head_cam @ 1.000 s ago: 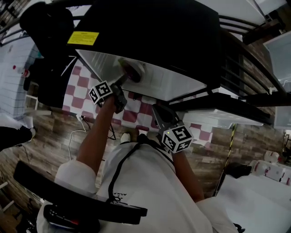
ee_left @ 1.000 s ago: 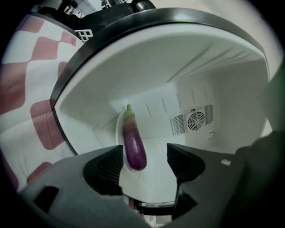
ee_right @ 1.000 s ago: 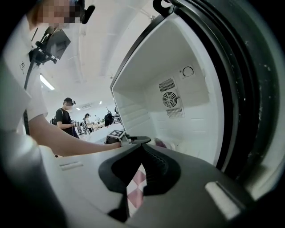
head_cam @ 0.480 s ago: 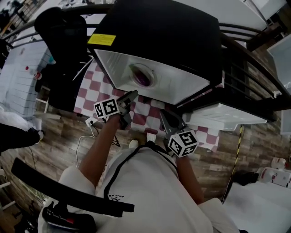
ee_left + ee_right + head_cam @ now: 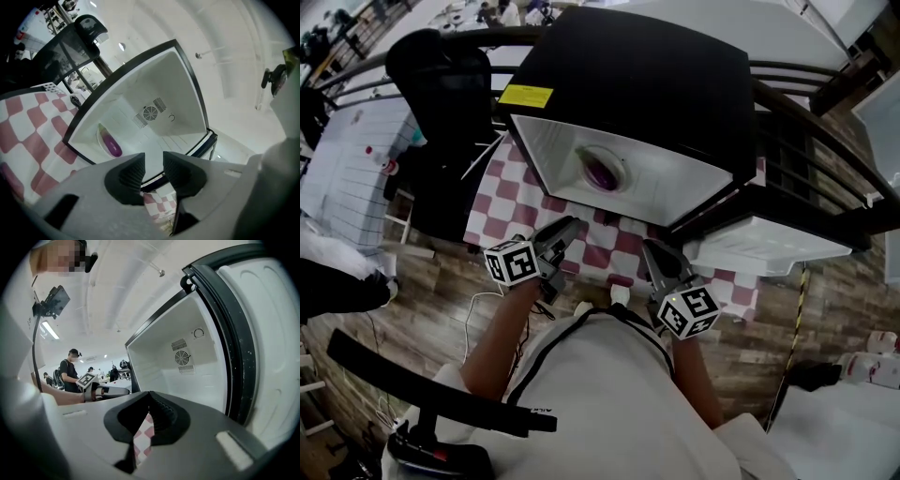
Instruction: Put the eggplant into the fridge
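Eggplant (image 5: 602, 172) inside the open fridge (image 5: 647, 84)

We see a purple eggplant (image 5: 602, 171) on a white plate (image 5: 619, 159) inside the fridge (image 5: 656, 75). The fridge's shell is black and its inner walls are white. A yellow label (image 5: 525, 96) marks the top left corner of the fridge's shell. The inner side of the fridge door (image 5: 769, 248) is white too. Beneath the fridge, the tablecloth (image 5: 502, 202) carries red-and-white checks. The floor (image 5: 431, 281) shows brown wood-grain planks. The person's shirt (image 5: 600, 403) is white, crossed by a thin black line.
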Demonstrator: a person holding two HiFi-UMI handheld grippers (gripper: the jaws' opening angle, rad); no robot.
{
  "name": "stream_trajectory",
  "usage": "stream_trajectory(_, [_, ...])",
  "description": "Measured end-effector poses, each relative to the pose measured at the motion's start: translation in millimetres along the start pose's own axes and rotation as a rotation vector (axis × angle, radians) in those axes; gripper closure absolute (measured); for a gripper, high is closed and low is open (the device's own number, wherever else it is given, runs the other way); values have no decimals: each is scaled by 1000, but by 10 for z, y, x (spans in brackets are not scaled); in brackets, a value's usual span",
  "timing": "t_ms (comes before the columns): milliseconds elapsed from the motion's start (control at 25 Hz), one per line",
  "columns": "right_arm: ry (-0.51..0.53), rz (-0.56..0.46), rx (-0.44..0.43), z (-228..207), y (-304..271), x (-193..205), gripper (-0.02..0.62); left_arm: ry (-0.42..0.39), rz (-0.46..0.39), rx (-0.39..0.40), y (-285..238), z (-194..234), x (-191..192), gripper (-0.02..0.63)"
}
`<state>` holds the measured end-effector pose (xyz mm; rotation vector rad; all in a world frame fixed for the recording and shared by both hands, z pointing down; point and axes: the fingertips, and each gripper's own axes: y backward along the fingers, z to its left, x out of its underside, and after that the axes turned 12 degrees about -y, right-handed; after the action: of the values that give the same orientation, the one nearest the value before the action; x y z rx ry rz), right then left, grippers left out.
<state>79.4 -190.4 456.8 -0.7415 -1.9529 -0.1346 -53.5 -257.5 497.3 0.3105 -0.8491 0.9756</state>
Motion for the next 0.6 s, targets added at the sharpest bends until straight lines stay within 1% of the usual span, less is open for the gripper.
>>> stream_trajectory(200, [1, -12, 3, 38, 62, -12, 588, -83, 7, -7, 171, -136, -41, 509])
stream_trajectory(440, [7, -22, -2, 123, 140, 3, 588, -184, 17, -13, 306, -282, -82, 527])
stream_trajectory(600, [10, -35, -3, 169, 170, -25, 588, -194, 3, -1, 398, -368, -119, 559])
